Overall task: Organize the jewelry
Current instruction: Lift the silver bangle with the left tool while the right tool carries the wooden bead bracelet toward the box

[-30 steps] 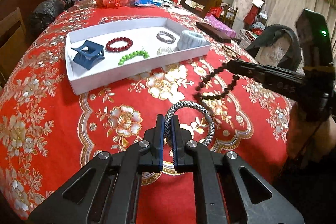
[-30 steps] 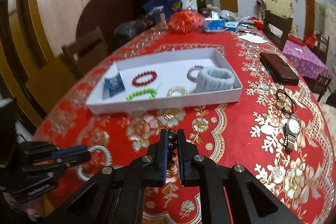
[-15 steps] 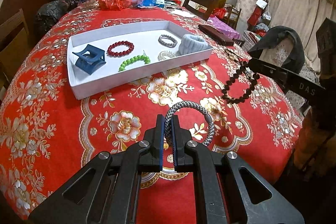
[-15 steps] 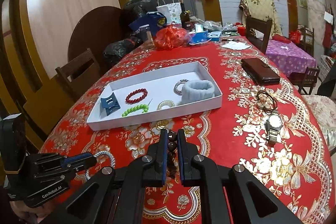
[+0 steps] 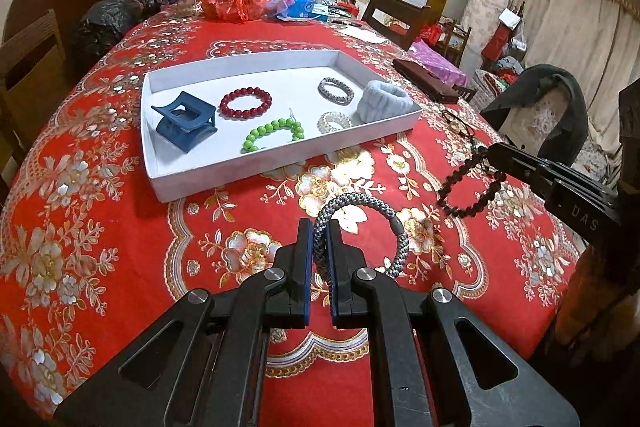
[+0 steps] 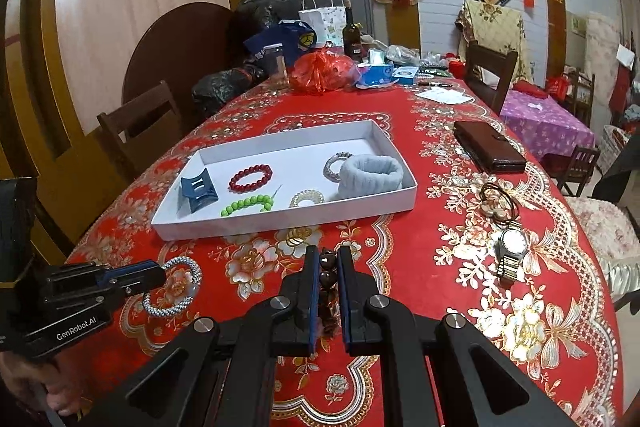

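— Where's the tray (image 5: 276,167) from your tongs?

— Ahead and a bit left of both, long side lying across your view. Your left tongs (image 5: 319,227) are clenched on the grey braided bracelet (image 5: 362,227); your right tongs (image 6: 328,255) are clamped on the dark bead bracelet (image 5: 470,187), both held above the tabletop (image 5: 100,227).

— Which goes first?

— The left looks nearer, I'd say.

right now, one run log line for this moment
left gripper: shut on grey braided bracelet | right gripper: shut on dark bead bracelet | tray: ahead

Wine bottle (image 6: 351,34), red bag (image 6: 322,71), wallet (image 6: 489,146)
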`<state>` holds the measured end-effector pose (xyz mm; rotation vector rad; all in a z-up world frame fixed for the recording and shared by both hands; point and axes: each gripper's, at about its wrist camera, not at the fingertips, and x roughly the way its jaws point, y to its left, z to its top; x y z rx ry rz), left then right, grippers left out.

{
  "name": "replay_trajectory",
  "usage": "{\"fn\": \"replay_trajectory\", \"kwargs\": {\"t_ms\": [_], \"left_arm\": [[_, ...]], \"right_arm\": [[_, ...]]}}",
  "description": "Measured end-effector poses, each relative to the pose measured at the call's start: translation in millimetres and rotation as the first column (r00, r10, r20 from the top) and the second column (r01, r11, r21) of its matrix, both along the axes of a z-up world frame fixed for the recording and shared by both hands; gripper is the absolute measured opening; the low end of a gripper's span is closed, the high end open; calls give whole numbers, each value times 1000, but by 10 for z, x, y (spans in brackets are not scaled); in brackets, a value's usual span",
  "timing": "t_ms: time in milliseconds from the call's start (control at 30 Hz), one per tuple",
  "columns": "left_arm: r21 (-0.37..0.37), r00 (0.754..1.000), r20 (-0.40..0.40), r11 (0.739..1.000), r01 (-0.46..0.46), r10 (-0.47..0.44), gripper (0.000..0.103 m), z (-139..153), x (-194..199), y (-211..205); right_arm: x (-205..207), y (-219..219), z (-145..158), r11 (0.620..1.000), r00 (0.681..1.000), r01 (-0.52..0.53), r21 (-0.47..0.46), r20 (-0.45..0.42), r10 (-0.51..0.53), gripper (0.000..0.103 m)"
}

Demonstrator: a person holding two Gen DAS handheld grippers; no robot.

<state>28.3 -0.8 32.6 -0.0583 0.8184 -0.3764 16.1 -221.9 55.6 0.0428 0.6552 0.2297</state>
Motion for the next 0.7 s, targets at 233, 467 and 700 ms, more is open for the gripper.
{"fn": "replay_trajectory", "kwargs": {"t_ms": [233,467,700], "left_arm": [[59,999,-19,998,-38,39,5,-64,80,-33],[60,997,-31,996,-67,68,5,-107,154,35],[43,997,-31,997,-71,73,5,-126,263,70]], "right_arm": [[-13,16,-3,1000,1000,6,-26,6,-6,8],[8,41,-36,999,1000,13,-47,5,-13,8],[44,65,-89,998,1000,17,-64,-1,-17,8]]}}
